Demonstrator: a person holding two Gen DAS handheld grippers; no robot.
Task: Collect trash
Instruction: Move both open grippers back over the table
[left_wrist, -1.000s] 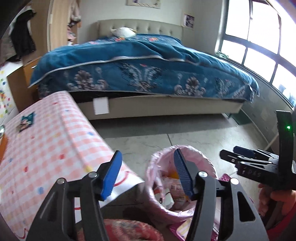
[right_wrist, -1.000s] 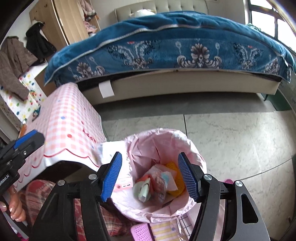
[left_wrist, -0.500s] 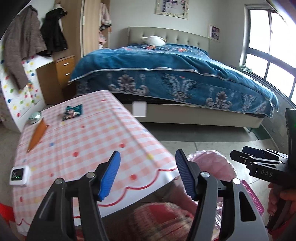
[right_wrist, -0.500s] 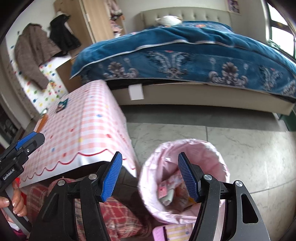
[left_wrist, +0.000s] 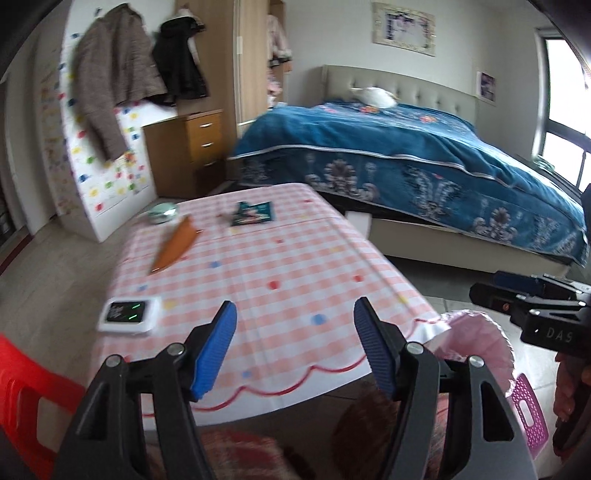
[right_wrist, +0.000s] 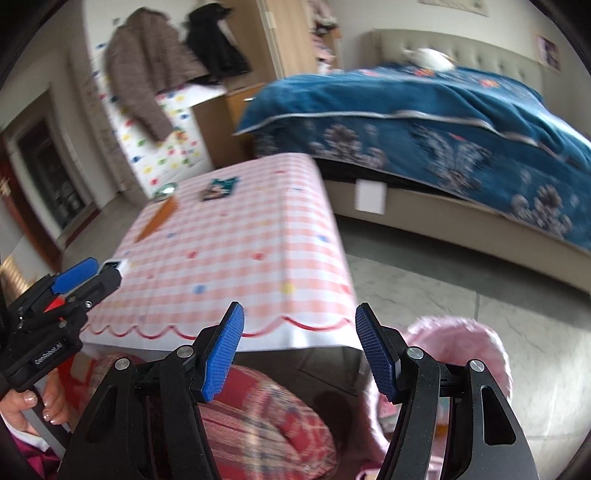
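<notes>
A pink-lined trash bin (left_wrist: 476, 339) stands on the floor at the table's near right corner; it also shows in the right wrist view (right_wrist: 461, 343). On the pink checked table (left_wrist: 280, 280) lie an orange wrapper (left_wrist: 175, 245), a dark teal packet (left_wrist: 253, 214) and a small round tin (left_wrist: 162, 214) at the far end. My left gripper (left_wrist: 293, 345) is open and empty above the table's near edge. My right gripper (right_wrist: 299, 349) is open and empty, over the near edge beside the bin.
A white device with a lit screen (left_wrist: 129, 315) lies on the table near left. A red chair (left_wrist: 26, 398) stands at left. A bed with a blue cover (left_wrist: 406, 162) is behind. A pink stool (left_wrist: 528, 410) stands by the bin.
Both grippers have swung up and left, away from the bin and toward the table. The bin's contents have dropped out of sight.
</notes>
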